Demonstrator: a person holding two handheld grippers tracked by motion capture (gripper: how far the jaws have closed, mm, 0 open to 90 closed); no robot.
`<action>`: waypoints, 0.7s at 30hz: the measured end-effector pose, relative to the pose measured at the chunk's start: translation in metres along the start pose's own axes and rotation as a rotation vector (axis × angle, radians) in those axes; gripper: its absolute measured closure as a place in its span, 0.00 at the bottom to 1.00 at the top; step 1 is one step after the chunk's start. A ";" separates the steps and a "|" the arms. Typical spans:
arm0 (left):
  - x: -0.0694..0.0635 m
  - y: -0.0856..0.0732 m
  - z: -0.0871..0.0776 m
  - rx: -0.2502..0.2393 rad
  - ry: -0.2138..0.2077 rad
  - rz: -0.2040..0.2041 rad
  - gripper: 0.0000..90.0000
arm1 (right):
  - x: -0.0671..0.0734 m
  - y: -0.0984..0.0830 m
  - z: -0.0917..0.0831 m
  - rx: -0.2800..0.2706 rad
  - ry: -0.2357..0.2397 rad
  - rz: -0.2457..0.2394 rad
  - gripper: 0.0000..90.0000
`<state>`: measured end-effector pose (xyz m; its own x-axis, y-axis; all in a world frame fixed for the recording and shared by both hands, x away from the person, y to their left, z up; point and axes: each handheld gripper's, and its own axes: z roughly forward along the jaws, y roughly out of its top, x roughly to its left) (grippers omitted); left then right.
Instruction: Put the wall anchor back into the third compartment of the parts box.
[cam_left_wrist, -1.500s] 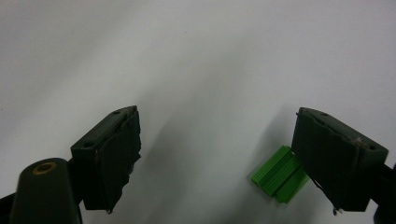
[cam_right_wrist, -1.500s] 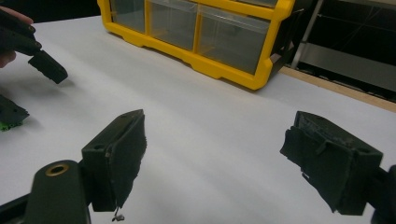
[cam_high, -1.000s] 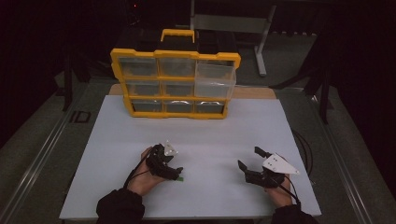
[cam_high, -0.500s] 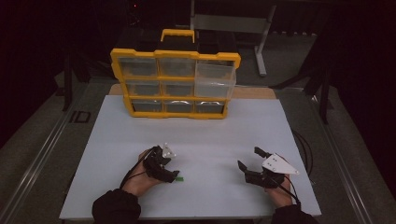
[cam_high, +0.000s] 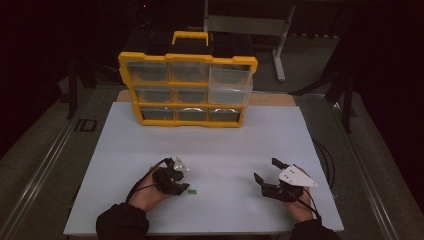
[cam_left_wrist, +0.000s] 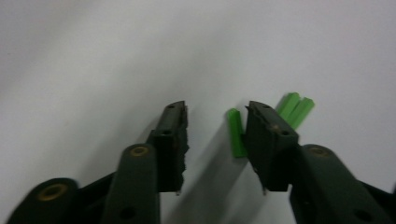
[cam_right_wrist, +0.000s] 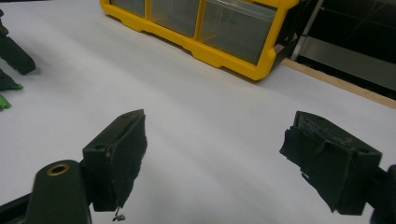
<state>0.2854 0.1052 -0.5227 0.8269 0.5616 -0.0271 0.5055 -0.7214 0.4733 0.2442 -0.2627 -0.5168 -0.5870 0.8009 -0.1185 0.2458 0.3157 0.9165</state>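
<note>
We note a broad white tabletop (cam_high: 210, 145) running under everything. At its far edge stands a yellow plastic organiser case with clear drawers (cam_high: 187, 90), upright, carry handle on top, well apart from both hands.

Near the front right, the right gripper (cam_high: 265, 172) rests low over bare table, grey three-cornered plate on top. In the right gripper view we see its black jaws spread wide, nothing between them.

Front left, the left gripper (cam_high: 181, 186) points toward the centre of the table, the hand wrapped around its body. Its jaws have just been closing. In the left gripper view we log them partly closed with a gap between; a small green plastic peg (cam_left_wrist: 236, 132) lies on the table between them, against the inner face of the right-hand jaw, clear of the other pad. More green pegs (cam_left_wrist: 295, 108) lie just beyond that jaw.
</note>
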 end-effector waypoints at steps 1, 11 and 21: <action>-0.001 0.000 0.000 0.005 -0.001 0.005 0.71 | 0.000 0.000 0.000 0.001 0.002 -0.001 0.21; -0.007 0.007 0.001 0.046 0.000 0.009 0.90 | -0.002 0.000 -0.001 -0.005 0.004 0.013 0.21; -0.006 0.007 0.001 0.051 -0.012 -0.015 0.94 | -0.003 -0.001 -0.001 -0.004 0.009 0.016 0.21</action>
<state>0.2842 0.0960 -0.5200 0.8218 0.5680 -0.0446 0.5296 -0.7327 0.4274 0.2451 -0.2657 -0.5167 -0.5897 0.8013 -0.1006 0.2524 0.3012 0.9195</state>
